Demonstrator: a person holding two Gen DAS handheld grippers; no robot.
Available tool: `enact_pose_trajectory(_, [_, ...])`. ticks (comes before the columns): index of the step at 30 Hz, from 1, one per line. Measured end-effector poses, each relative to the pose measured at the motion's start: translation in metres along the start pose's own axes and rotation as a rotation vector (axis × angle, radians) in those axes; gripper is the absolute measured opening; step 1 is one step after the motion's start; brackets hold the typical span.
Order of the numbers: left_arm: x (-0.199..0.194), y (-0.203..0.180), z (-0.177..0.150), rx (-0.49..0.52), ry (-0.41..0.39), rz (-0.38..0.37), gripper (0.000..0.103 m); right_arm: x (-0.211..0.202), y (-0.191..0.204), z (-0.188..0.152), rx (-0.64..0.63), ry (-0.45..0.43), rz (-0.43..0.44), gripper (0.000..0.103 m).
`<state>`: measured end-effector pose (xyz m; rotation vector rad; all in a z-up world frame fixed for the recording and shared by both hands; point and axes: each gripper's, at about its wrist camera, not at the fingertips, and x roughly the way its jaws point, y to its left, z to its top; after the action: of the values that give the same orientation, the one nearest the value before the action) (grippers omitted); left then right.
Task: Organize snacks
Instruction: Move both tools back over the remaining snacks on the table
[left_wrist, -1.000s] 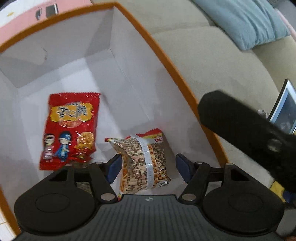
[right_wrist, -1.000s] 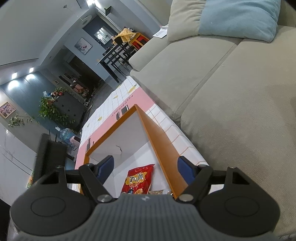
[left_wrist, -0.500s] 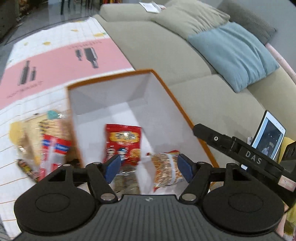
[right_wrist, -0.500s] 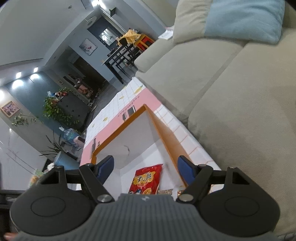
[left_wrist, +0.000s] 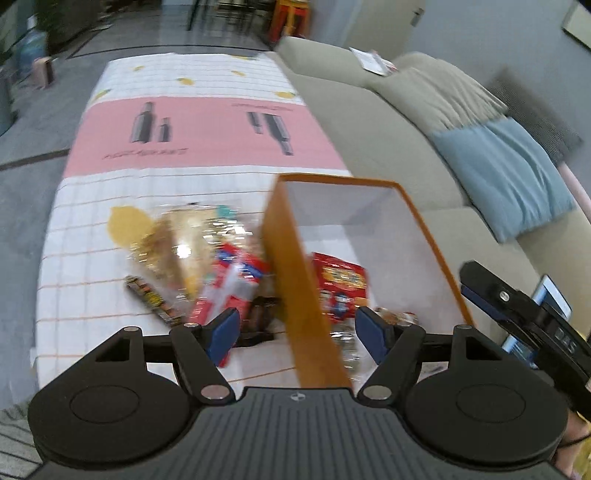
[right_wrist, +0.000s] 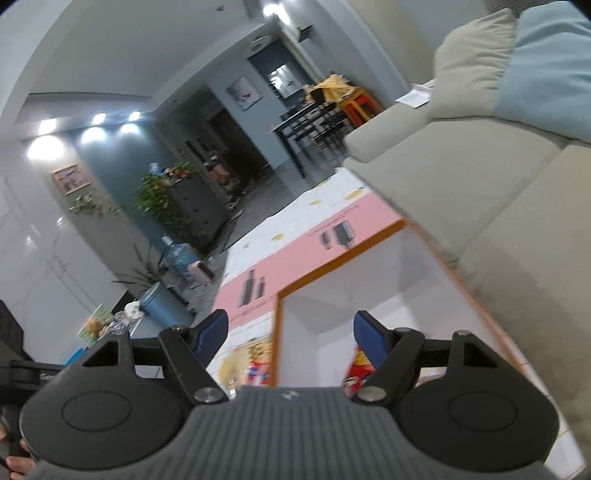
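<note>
Fingers (left_wrist: 225, 328) of left gripper (left_wrist: 301, 330) just widened, nothing between, straddling orange box (left_wrist: 295, 280) wall; red packet (left_wrist: 341, 284) inside. Right gripper (right_wrist: 291, 332) spread apart, empty.

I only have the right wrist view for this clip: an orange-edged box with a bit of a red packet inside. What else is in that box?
Observer: The left wrist view shows a second, brownish packet beside the red packet on the floor of the box.
Operator: Any snacks left outside?
Observer: Yes, a blurred pile of snacks lies on the tablecloth, just outside the box's orange wall.
Operator: Is the left gripper carrying one?
Observer: No. The left gripper is open with no snack between its pads; its jaws have just been opening.
</note>
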<state>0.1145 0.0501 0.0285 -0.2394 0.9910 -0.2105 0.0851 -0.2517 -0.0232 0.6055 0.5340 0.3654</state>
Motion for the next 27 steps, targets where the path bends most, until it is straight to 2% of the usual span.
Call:
enact_pose_trajectory(4, [0.0,0.036,-0.005,-0.063,-0.022,0.057,0.084,0.019,0.025,-0.013,-0.043,0.041,0.022,0.074])
enact_pose_trajectory(10, [0.008,0.092,-0.01,-0.157,-0.018,0.083,0.084,0.052,0.074,-0.045,-0.151,0.128,0.074,0.073])
enact_pose_trajectory(15, [0.008,0.118,-0.014,-0.105,-0.068,0.197,0.084,0.081,0.109,-0.076,-0.262,0.186,0.095,0.073])
enact_pose_trajectory(21, [0.015,0.136,-0.021,-0.085,-0.088,0.217,0.084,0.118,0.135,-0.116,-0.409,0.243,0.023,0.073])
enact_pose_trajectory(27, [0.033,0.154,-0.024,-0.116,-0.029,0.238,0.084,0.155,0.131,-0.151,-0.465,0.343,-0.091,0.072])
